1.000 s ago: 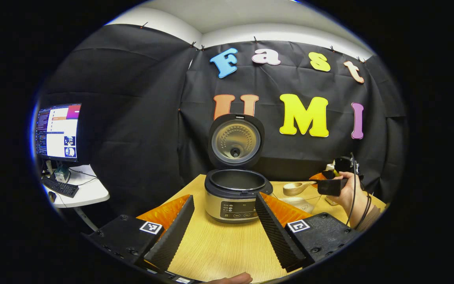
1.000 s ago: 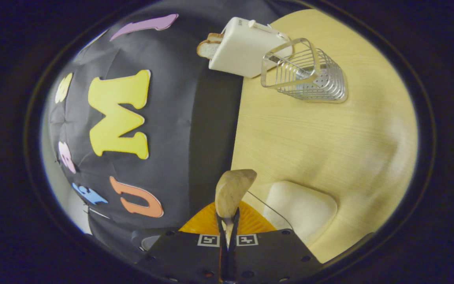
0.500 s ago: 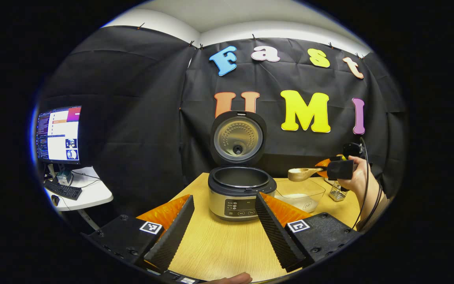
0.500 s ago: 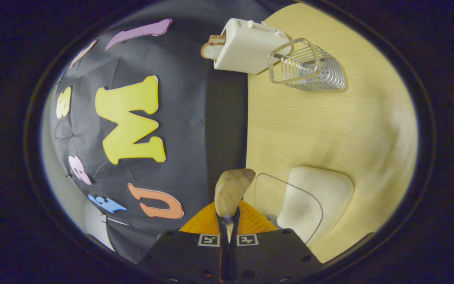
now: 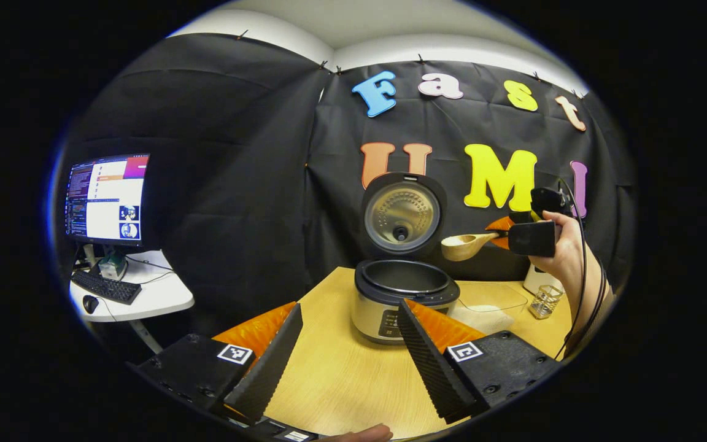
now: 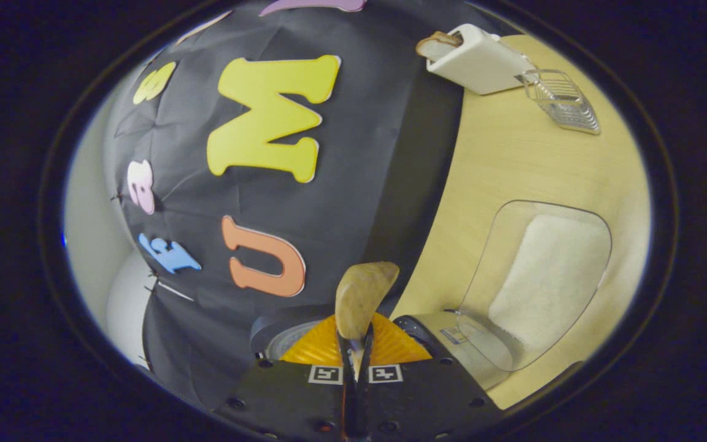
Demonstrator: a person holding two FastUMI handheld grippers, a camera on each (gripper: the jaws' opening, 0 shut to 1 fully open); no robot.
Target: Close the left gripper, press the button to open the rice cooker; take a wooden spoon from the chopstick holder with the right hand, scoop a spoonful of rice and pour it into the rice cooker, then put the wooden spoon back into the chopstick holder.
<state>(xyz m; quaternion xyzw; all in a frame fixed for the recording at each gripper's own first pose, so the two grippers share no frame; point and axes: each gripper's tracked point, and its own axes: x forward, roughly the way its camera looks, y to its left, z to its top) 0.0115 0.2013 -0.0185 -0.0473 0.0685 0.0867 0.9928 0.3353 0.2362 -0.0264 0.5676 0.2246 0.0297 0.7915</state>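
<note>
Spoon (image 5: pixel 463 246) clamped in right tongs (image 6: pixel 354 334), carried toward the open cooker (image 5: pixel 404 294); left tongs (image 5: pixel 348 350) apart. Next: tip it over the pot.

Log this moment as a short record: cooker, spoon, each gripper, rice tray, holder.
cooker: lid up, pot open, on the table
spoon: wooden spoon held about level in the air, bowl right of the lid, above the pot's right edge
right gripper: shut on the spoon's handle
left gripper: open, holding nothing, low in front of the cooker
rice tray: clear tray of rice, right of the cooker
holder: wire holder beside the toaster
</note>
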